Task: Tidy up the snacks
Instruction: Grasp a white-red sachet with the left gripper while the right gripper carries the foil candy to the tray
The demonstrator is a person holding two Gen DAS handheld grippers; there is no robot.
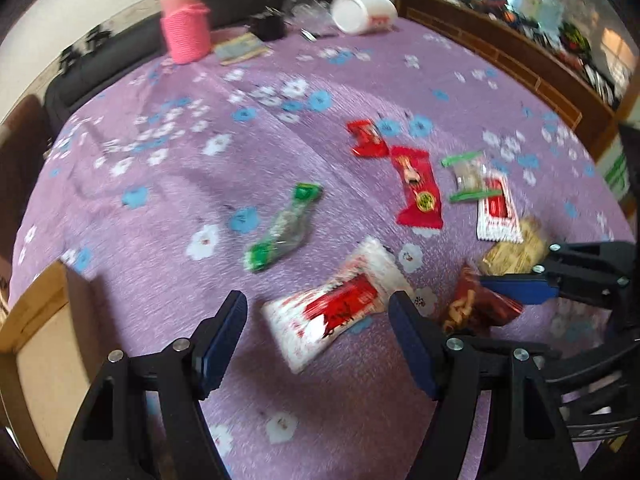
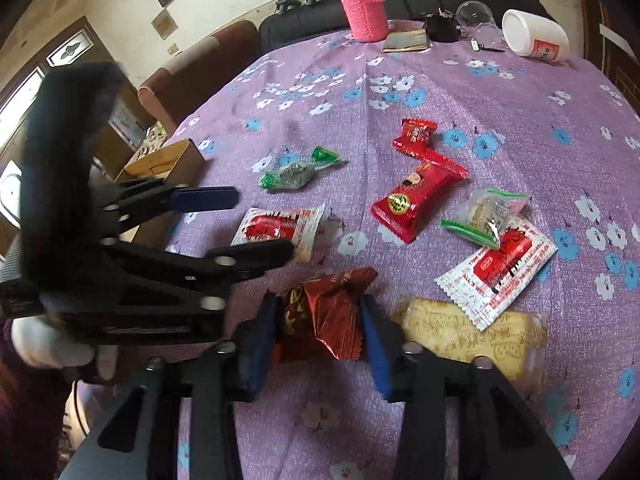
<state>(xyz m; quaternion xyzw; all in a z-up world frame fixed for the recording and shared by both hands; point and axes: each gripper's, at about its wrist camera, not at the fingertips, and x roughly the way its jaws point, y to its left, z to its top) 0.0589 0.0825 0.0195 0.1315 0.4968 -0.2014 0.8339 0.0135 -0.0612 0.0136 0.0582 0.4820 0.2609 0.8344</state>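
Note:
Several snack packets lie on the purple flowered tablecloth (image 1: 280,120). My left gripper (image 1: 318,334) is open, its jaws either side of a white-and-red packet (image 1: 336,312), which also shows in the right wrist view (image 2: 280,230). My right gripper (image 2: 320,336) is shut on a dark red crinkled packet (image 2: 324,312), seen from the left wrist view (image 1: 476,308) too. A green-ended packet (image 1: 282,228) lies to the left. Red packets (image 2: 416,196), a second white-and-red packet (image 2: 500,268) and a yellow biscuit packet (image 2: 472,332) lie to the right.
A cardboard box (image 1: 44,340) stands at the table's left edge, also in the right wrist view (image 2: 168,160). At the back stand a pink-sleeved bottle (image 2: 362,8), a tipped white jar (image 2: 536,38), a glass (image 2: 474,14) and small dark items. A wooden frame (image 1: 500,52) borders the right.

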